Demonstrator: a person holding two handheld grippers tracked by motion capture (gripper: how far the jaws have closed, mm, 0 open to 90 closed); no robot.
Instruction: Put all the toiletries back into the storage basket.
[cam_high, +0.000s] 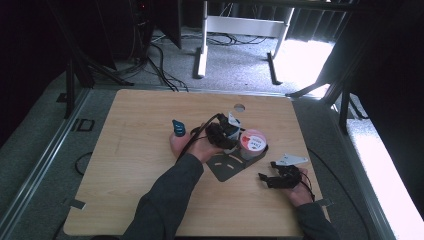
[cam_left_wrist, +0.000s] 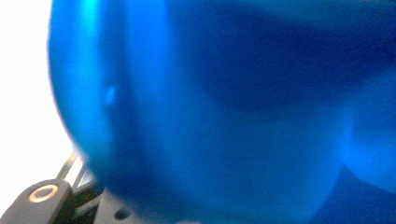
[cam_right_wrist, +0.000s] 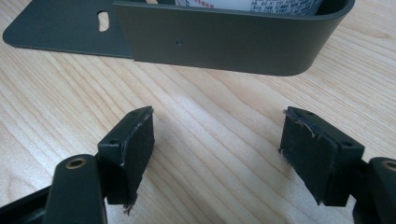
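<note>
A: Left gripper (cam_high: 224, 134) at table (cam_high: 140, 165) centre, clamped on something blue (cam_left_wrist: 224, 112); exact item unclear.
B: Right gripper (cam_right_wrist: 217, 149) released, empty. Risk: blue thing knocks the cup (cam_high: 252, 141) over in its holder (cam_right_wrist: 224, 42).

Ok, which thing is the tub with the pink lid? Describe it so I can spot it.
Start at the wooden table and find the dark metal bracket near its middle. The tub stands upright against the bracket's curved wall, beside the left gripper. Its round pink-and-white printed lid sets it apart.
</note>
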